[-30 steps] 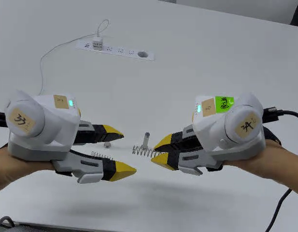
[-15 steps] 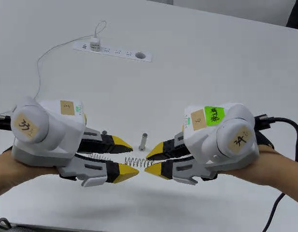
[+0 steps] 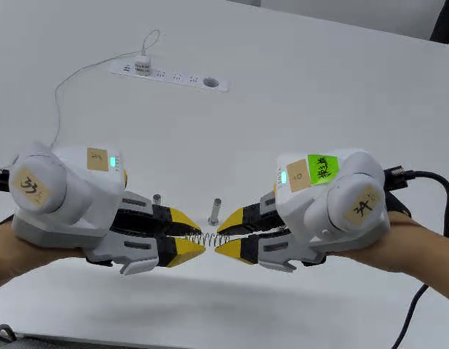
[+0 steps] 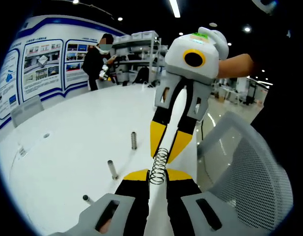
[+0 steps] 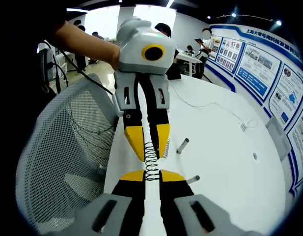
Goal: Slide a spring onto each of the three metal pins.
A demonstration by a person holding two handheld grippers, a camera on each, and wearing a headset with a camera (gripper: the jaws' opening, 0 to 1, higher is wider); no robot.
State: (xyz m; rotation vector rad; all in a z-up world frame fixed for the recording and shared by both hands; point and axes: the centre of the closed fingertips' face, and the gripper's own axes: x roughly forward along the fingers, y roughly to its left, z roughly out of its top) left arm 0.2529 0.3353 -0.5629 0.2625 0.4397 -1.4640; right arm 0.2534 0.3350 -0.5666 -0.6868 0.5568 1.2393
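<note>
Head view: spring (image 3: 210, 238) ends pinched by left claw (image 3: 198, 238), right claw (image 3: 220, 240).

You had a white table (image 3: 304, 94) under your work. At its far side lay a white power strip (image 3: 169, 75) with a white plug (image 3: 142, 67) in its left end, and a thin white cable (image 3: 71, 83) curled away across the tabletop. Nearer you, a metal pin (image 3: 215, 211) stood upright on the surface, with a second metal pin (image 3: 157, 198) standing to its left.
</note>
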